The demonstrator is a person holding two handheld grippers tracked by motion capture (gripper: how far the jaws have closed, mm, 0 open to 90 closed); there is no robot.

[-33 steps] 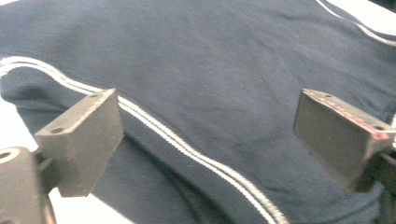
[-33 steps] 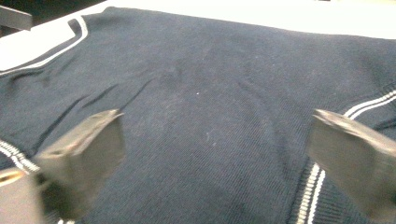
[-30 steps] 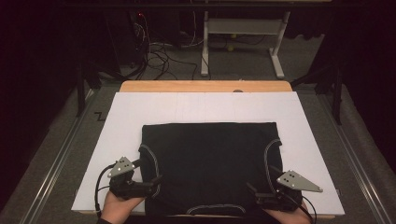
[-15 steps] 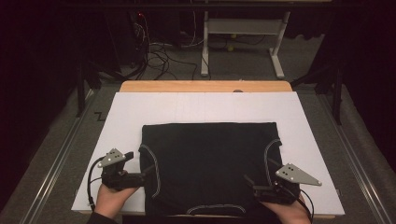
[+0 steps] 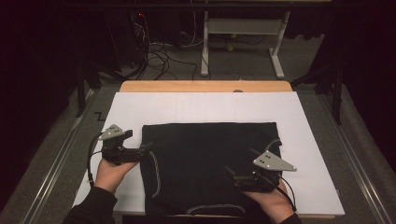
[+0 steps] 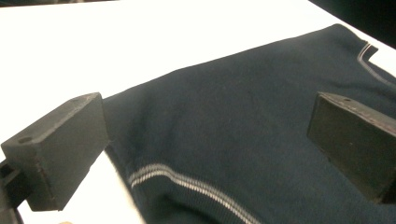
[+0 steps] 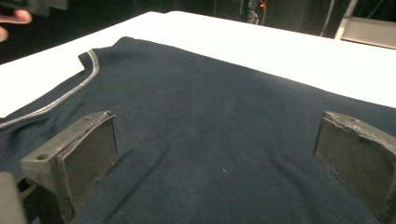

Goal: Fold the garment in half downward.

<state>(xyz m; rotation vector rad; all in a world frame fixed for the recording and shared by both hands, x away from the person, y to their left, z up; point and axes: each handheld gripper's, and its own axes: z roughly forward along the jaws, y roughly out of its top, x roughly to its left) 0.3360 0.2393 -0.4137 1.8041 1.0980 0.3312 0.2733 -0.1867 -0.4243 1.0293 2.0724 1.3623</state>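
A dark folded garment (image 5: 205, 163) with thin pale piping lies flat on a white sheet (image 5: 205, 107) that covers the table. My left gripper (image 5: 147, 149) sits at the garment's left edge, jaws wide open. In the left gripper view the cloth (image 6: 233, 130) and its pale stripe (image 6: 187, 182) lie between the open jaws of the left gripper (image 6: 210, 126). My right gripper (image 5: 233, 176) hovers over the garment's near right part, also open. In the right gripper view the garment (image 7: 210, 102) spreads below the right gripper (image 7: 217, 154), nothing pinched.
A wooden table edge (image 5: 205, 86) shows beyond the white sheet. Metal rails (image 5: 51, 163) run along both sides of the table. On the floor behind are cables (image 5: 159, 56) and a white desk frame (image 5: 243, 28). Bare white sheet lies left, right and beyond the garment.
The left gripper has moved away from the person along the garment's left edge. The right gripper has shifted left and a little forward, onto the cloth.
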